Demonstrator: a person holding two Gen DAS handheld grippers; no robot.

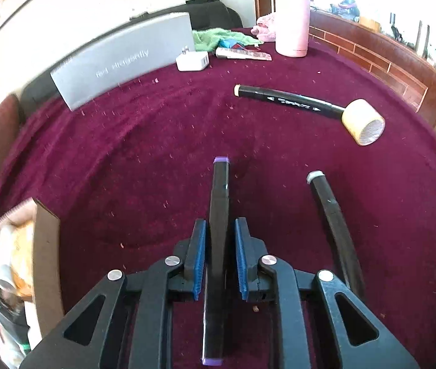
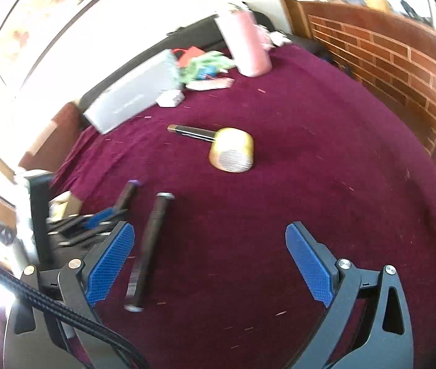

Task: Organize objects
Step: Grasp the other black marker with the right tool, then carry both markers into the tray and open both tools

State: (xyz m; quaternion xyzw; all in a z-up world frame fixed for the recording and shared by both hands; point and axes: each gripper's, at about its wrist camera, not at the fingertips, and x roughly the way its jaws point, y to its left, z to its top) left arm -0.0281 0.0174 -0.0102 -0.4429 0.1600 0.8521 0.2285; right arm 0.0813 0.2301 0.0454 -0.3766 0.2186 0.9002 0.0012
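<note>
Left gripper (image 1: 220,256) closed on a black marker with purple end caps (image 1: 219,215), blue pads pressed against its barrel from both sides; marker runs lengthwise between the fingers, far tip pointing away from the camera over the maroon cloth (image 1: 156,153) that covers the worktop. Just to its right, a second black marker with grey end caps (image 1: 334,224) lies flat on the cloth, roughly parallel, not touching the gripper. Farther back and to the right, a third black marker with a cream tip (image 1: 282,100) lies across the cloth; its near end touches a roll of yellow tape (image 1: 363,121) resting on its side. Right gripper (image 2: 210,264) wide open, nothing between its blue pads, poised above bare cloth; the grey-capped marker sits just beside its left finger. At the left edge, an open cardboard box (image 1: 45,261) holding mixed items, contents too blurred to name. Along the back: a grey flat box (image 1: 125,58) with faint lettering, a white charger (image 1: 192,61), a green cloth (image 1: 218,38), a pink bottle (image 1: 291,21) standing upright.
</note>
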